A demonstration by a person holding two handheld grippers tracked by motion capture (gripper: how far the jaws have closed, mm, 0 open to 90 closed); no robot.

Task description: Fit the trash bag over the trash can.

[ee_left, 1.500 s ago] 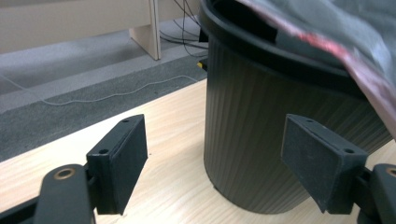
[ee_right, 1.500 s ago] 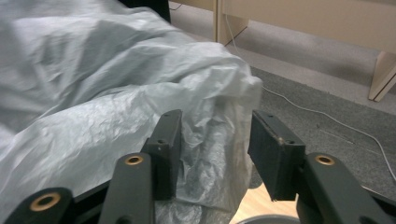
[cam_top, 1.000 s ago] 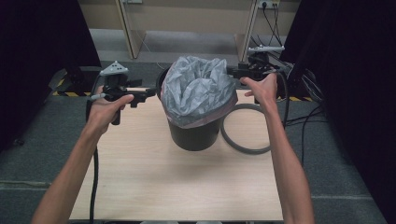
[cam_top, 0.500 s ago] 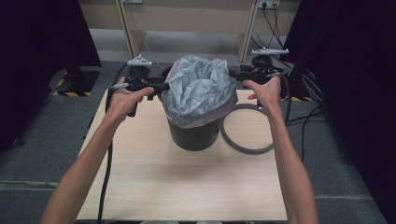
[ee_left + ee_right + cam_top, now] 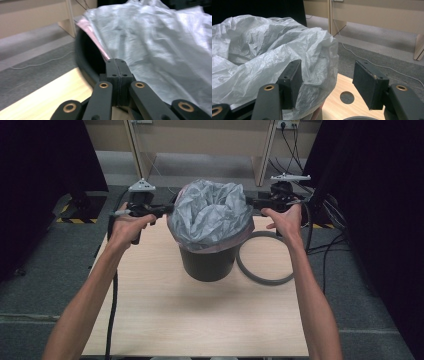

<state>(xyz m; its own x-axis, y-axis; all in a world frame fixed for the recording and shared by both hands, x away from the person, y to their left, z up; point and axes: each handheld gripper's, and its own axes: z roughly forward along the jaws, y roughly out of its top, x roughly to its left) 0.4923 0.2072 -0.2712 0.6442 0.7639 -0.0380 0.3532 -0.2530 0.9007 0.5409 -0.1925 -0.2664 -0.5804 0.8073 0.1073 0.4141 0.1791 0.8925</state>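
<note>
High view: the grey bin bag (image 5: 212,215) billows from the black bin (image 5: 207,262) at table centre, thin, light and easily torn, best pinched at its edge. At nine o'clock the left gripper (image 5: 167,209) has just been closing, nothing visibly between its jaws; at three o'clock the right gripper (image 5: 250,201) stands half open beside the bag. A grey ring (image 5: 265,257) lies on the pale wood table (image 5: 200,320) over grey carpet.

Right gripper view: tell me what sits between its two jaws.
In the right gripper view, the right gripper stands open; between the jaws hangs a fold of the grey bin liner, beside the left jaw, bare table behind.

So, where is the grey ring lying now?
In the high view, the grey ring lies flat on the table, right of the black bin, under the person's right hand.
</note>
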